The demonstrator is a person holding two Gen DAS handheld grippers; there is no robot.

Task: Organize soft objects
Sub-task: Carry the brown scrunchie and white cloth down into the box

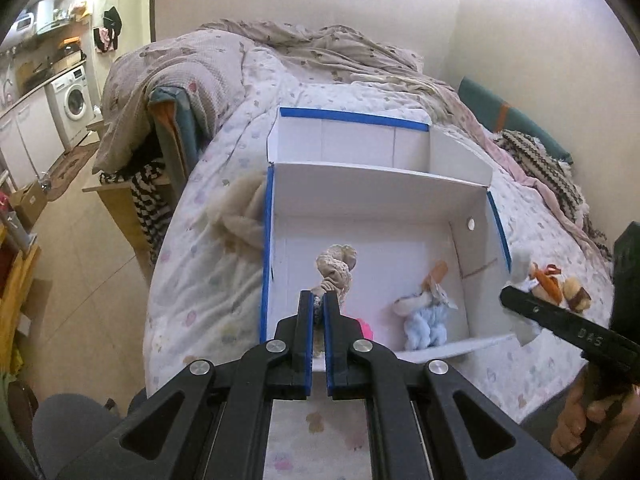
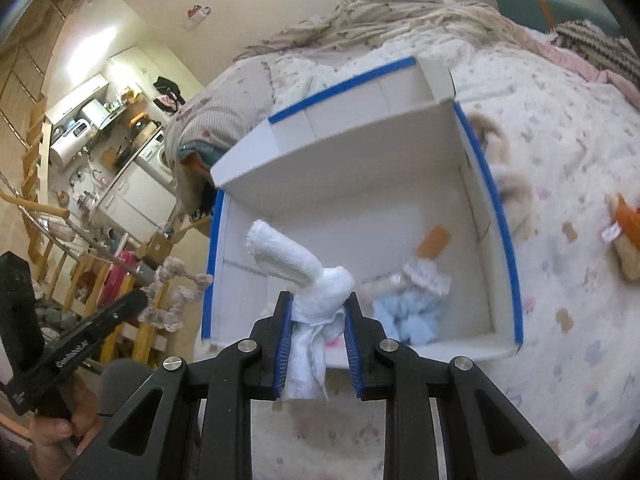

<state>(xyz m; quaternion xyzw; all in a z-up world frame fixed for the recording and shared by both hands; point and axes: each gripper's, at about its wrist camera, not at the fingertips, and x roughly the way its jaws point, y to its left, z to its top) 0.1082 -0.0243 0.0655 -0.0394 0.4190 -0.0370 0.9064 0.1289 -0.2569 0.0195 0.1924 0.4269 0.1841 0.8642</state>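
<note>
Left claw (image 1: 319, 308) pinches the beige lace scrunchie (image 1: 336, 268) over the white box (image 1: 376, 184), centre frame; right claw (image 2: 319, 312) grips a white cloth (image 2: 296, 264) above it. Loose holds — either could slip onto the bed (image 1: 200, 280). Lettering on the right claw reads roughly "DAS"; toy tags unreadable.

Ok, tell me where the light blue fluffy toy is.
The light blue fluffy toy lies inside the white box, near its front right corner, right of the left gripper.

Both wrist cameras look forward and down along their jaws, close above the white box (image 1: 372, 184) (image 2: 360, 152) on the bed (image 1: 208, 280) (image 2: 560, 160). They share the box; the right view is tilted.
</note>
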